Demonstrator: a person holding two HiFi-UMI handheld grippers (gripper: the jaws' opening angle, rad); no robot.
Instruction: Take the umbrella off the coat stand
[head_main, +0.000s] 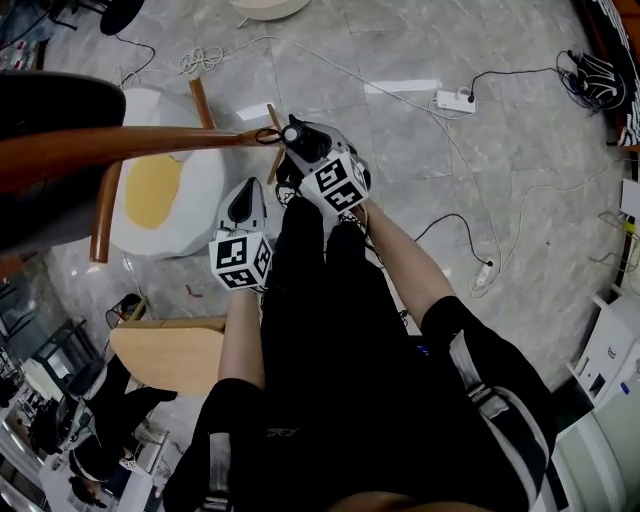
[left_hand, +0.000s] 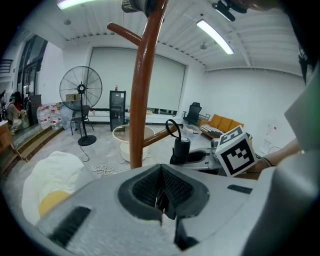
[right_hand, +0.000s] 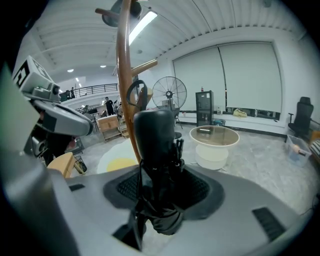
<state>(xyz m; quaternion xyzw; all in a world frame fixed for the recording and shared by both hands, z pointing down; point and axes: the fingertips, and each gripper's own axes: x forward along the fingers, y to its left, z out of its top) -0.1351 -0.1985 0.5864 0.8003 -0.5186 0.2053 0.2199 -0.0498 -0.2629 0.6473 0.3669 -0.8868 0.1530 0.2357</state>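
R claw (right_hand: 161, 189) on umbrella (right_hand: 155, 137), handle-end toward stand (right_hand: 124, 75)

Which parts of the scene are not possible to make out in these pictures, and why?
- Foot of the brown wooden coat stand: left gripper view, behind the left claw.
- Its top: cut by the upper edge in both gripper views.
- Lower end of the black folded umbrella: right gripper view, below the right claw that clamps it.
- Umbrella's strap loop: head view, too small to tell if hooked.
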